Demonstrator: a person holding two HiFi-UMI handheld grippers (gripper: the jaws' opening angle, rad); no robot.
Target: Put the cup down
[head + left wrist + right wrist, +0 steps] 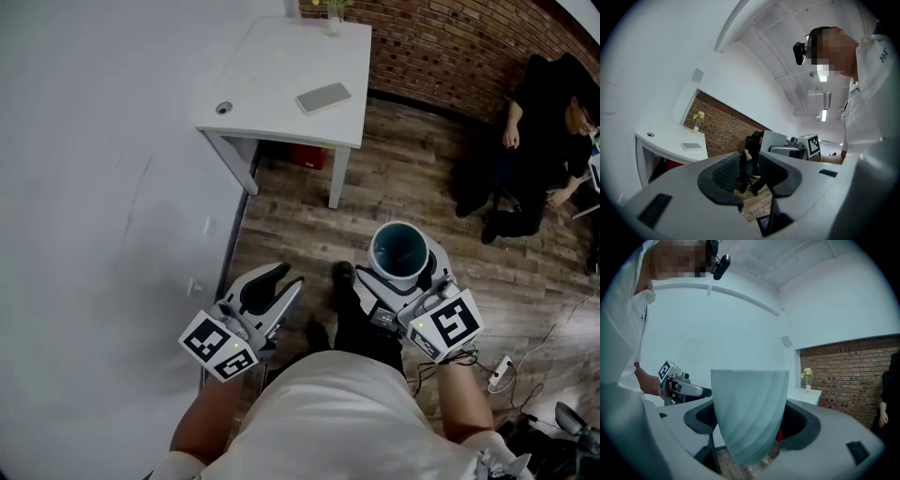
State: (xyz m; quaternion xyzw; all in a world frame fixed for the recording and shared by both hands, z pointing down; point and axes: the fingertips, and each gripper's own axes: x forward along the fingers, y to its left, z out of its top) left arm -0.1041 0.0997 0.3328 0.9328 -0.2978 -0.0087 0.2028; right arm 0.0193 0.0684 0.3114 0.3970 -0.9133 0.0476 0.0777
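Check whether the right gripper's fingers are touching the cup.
Touching. The right gripper view shows the cup clamped between the fingers, its ribbed wall meeting them on both sides with no gap.

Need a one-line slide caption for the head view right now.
Right gripper holds a pale cup upright over the wood floor; left gripper open and empty, white table ahead.

Office-like room, brick wall [450, 47], plank floor [394, 202], white table [272, 84], person [539, 141] seated nearby
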